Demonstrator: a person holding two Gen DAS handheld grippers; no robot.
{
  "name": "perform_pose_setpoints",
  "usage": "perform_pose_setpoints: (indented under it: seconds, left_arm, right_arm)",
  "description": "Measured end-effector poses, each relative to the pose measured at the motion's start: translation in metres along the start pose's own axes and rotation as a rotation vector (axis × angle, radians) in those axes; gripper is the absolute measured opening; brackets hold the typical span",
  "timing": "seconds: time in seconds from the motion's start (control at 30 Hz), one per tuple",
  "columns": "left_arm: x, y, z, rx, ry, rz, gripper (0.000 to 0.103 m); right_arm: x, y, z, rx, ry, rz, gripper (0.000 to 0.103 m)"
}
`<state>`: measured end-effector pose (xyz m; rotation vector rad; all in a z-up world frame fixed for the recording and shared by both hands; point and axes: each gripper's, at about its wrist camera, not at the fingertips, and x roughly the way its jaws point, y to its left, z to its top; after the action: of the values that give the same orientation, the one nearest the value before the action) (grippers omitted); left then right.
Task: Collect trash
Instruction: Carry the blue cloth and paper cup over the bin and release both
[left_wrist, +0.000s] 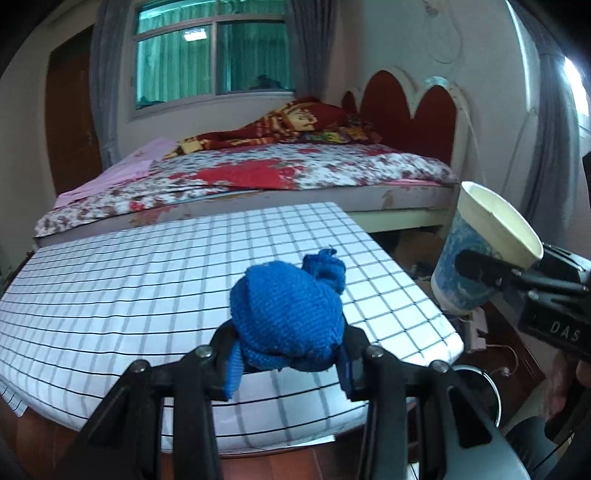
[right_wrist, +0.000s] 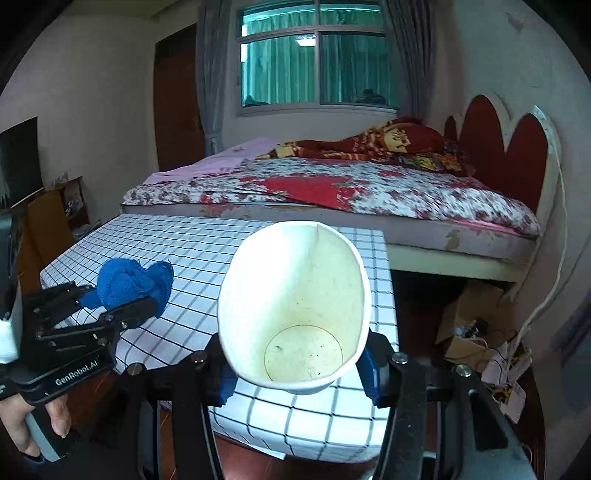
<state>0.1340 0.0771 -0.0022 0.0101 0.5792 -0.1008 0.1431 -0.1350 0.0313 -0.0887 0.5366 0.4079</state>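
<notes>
**Both tongs loaded above the checked surface**

The left tongs (left_wrist: 288, 354) are closed partway on a balled blue knitted cloth (left_wrist: 288, 314), its pads pressing the bundle from either side, held above the near edge of the checked surface (left_wrist: 147, 280). The right tongs (right_wrist: 295, 373) grip a used paper cup (right_wrist: 295, 306) around its lower wall, tilted so its stained inside faces the right wrist camera; the cup hangs over the near right corner of the surface. Seen from the left wrist, the cup sits just off the surface's right edge. A bed (right_wrist: 369, 192) stands beyond the far side of the surface, and cardboard clutter (right_wrist: 476, 325) lies right of it on the floor
</notes>
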Motion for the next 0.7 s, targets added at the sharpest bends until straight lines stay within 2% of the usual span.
perform_pose_setpoints:
  seconds: [0.7]
  left_arm:
    - [0.013,-0.154,-0.034,0.164,0.068,-0.303,0.041]
  right_arm:
    - [-0.083,-0.118,-0.091,0.159,0.050,-0.162,0.055]
